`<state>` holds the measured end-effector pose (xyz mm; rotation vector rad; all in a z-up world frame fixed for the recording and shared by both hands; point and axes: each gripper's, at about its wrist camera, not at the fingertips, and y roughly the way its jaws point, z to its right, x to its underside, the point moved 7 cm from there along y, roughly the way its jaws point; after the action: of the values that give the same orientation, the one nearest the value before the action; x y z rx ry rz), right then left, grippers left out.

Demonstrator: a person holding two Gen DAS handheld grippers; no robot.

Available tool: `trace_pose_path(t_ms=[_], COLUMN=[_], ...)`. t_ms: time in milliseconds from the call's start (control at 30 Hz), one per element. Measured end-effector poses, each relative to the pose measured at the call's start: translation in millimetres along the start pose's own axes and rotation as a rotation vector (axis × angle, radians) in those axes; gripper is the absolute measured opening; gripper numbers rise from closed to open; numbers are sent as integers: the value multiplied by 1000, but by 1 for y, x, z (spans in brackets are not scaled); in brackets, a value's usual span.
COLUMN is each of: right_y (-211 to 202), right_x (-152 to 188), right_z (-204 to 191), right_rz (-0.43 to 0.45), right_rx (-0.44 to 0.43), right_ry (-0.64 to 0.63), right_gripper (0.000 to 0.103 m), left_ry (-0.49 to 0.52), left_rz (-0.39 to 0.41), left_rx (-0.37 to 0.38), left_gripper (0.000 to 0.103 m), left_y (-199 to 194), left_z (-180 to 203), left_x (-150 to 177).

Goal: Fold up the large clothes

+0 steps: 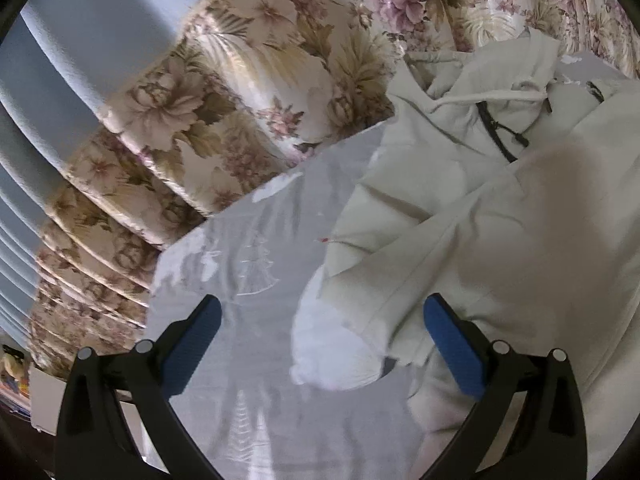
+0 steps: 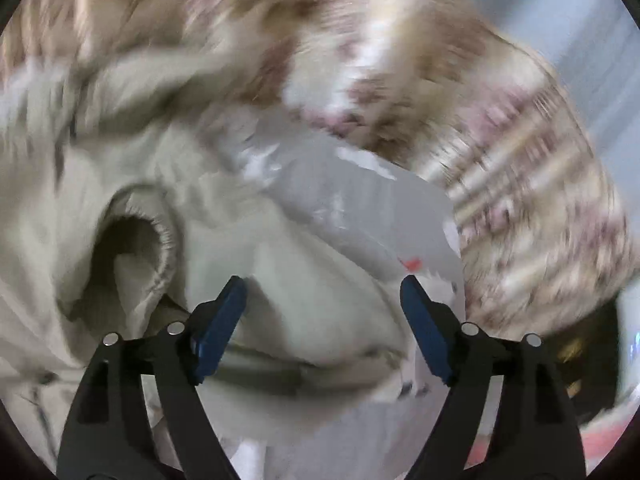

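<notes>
A pale grey-green hoodie (image 1: 500, 216) lies rumpled on a grey table cover (image 1: 260, 248), filling the right half of the left wrist view. Its hood, white drawstring (image 1: 496, 96) and dark cord lie at the top right. My left gripper (image 1: 322, 316) is open and empty, just above the cover by the garment's left edge. The right wrist view is blurred by motion. It shows the hoodie (image 2: 312, 312) with a ribbed cuff opening (image 2: 160, 236) at the left. My right gripper (image 2: 324, 292) is open and empty, with the fabric between and below its fingers.
A floral curtain (image 1: 224, 92) hangs behind the table, with a pale blue wall (image 1: 80, 20) at the left. The table's edge (image 1: 160, 256) runs diagonally. A small red mark (image 2: 412, 263) shows on the cover in the right wrist view.
</notes>
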<state>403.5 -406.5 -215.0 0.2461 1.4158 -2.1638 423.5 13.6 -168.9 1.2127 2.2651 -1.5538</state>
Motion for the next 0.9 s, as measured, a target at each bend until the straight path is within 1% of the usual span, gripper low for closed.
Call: trace_pose_path(t_ms=[33,67,100,133,167,200,233,300,367,433,500,533,600,667,700,733,800,833,867,900], right_y=[10,18,20,18,14,6,1,-10,-22,-40,-58,-74,-103,-142,-153,-175,-198,-198,-195,-191], right_x=[0,2,5,4,4,4,5,18,30,36,29,20,1,-34,-45,-66,-90,-105,-111,-114], right_z=[-6,-8,-9,2,18,40,59,108,137,150,146,137,114,71,58,27,-22,-59,-89,-122], right_rz=[-40,-69,-83,-75,-54,-20,0,39,78,117,153,182,237,310,332,376,393,351,308,272], right_rx=[8,-12,-27,-1,27,47,47,21,-22,-78,-126,-160,-187,-250,-269,-314,-375,-443,-498,-529], right_ry=[-41,-53,-48,-10,46,148,234,455,596,679,683,661,603,512,480,409,310,224,163,97], right_gripper=[69,50,43,27,18,17,16,15,15,15,15,15,15,15,15,15,17,28,46,53], left_ry=[-4,-13,-24,-39,-51,-57,-65,-70,-74,-88,-108,-115,-129,-142,-146,-155,-171,-184,-191,-201], left_rz=[1,0,-2,-2,-2,-1,-2,-2,4,11,19,22,30,38,43,50,56,58,58,53], left_rx=[-9,-11,-10,-7,-5,-4,-4,-9,-16,-11,-1,2,5,0,-4,-9,-13,-17,-19,-21], left_gripper=[102,102,102,102,102,102,102,102,102,102,102,102,102,102,102,102,102,102,102,102], left_y=[-1,-2,-2,-3,-3,-4,-4,-5,-7,-9,-12,-13,-17,-23,-25,-29,-34,-37,-39,-40], left_z=[-4,-8,-11,-15,-19,-21,-24,-29,-35,-41,-46,-49,-54,-59,-62,-67,-74,-80,-82,-85], left_x=[1,2,2,3,4,4,5,7,9,9,9,9,8,8,8,9,10,11,12,14])
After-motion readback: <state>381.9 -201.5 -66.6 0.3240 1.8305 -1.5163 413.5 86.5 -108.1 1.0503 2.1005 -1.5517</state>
